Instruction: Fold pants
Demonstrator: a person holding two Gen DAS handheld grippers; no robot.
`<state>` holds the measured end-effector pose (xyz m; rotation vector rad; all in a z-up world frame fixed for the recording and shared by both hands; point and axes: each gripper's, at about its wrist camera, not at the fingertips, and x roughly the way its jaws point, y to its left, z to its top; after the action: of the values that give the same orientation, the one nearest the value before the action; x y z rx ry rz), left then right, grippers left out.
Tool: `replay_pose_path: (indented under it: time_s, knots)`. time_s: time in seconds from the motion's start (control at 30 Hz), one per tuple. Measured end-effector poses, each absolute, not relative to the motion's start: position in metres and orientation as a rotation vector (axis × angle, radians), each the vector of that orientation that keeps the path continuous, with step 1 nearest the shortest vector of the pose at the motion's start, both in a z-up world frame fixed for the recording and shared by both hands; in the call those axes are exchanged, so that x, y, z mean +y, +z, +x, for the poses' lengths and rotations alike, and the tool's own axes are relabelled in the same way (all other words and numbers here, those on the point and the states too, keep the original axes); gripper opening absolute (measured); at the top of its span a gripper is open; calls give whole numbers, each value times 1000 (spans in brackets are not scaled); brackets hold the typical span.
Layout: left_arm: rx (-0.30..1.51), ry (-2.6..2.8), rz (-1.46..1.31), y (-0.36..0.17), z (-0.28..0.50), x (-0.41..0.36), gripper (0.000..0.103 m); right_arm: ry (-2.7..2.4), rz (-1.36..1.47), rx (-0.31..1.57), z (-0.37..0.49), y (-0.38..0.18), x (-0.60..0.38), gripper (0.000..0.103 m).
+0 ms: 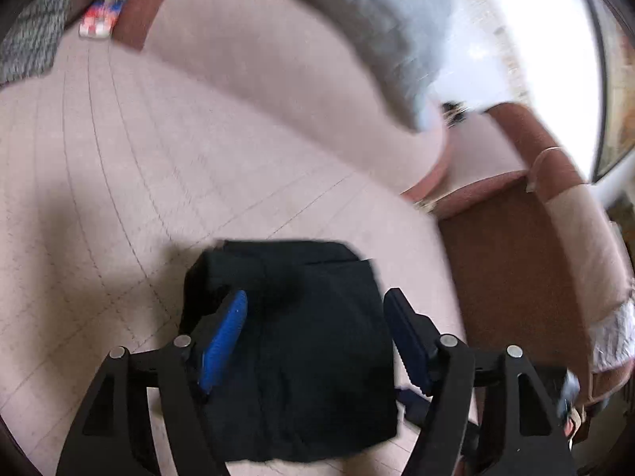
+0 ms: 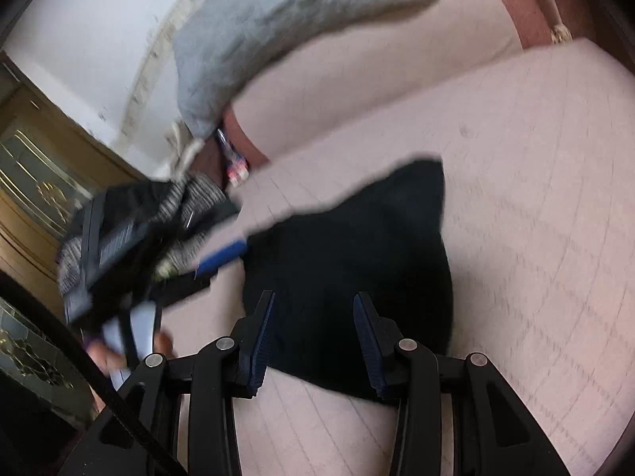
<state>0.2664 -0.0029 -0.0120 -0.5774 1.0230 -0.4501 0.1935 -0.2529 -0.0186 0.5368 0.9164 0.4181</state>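
Note:
The black pants [image 1: 317,357] lie folded into a compact bundle on the pink quilted sofa seat [image 1: 119,166]. My left gripper [image 1: 315,297] hovers over the bundle with its jaws spread wide; the blue pads stand near the bundle's two sides without pressing on it. In the right wrist view the pants [image 2: 357,246] lie ahead, and my right gripper [image 2: 314,298] is open above their near edge, with nothing pinched. The left gripper's blue pad [image 2: 222,257] shows at the pants' left edge, carried by a hand in a grey tweed sleeve [image 2: 198,194].
A grey cushion [image 1: 397,39] leans on the sofa back [image 1: 258,59]. A brown armrest [image 1: 516,277] bounds the seat on one side. A small red, white and blue object [image 2: 238,166] sits at the seat's corner. A wooden cabinet [image 2: 39,166] stands beyond the sofa.

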Motion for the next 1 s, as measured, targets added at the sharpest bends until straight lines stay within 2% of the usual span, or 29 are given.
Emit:
replay_pose_path:
  time_s: [0.13, 0.33, 0.4, 0.5, 0.63, 0.8, 0.9, 1.0]
  knots:
    - [1080, -384, -622, -45, 288, -3, 70, 374, 520, 925, 190, -39, -260, 42]
    - [1089, -372, -567, -37, 283, -6, 71, 293, 397, 900, 194, -34, -254, 41]
    - [1083, -384, -555, -27, 271, 1, 71, 268, 388, 880, 186, -26, -257, 43]
    - [1069, -381, -488, -15, 247, 8, 71, 231, 359, 855, 169, -15, -261, 51]
    - [1015, -374, -378, -10, 204, 9, 74, 191, 316, 855, 145, -14, -267, 51]
    - [1135, -317, -319, -42, 191, -1, 76, 148, 305, 1017, 152, -48, -263, 52]
    - [1095, -335, -325, -28, 172, 3, 76, 128, 341, 973, 136, -39, -271, 52]
    - [1037, -331, -291, -13, 137, 6, 76, 116, 329, 926, 110, -25, -277, 57]
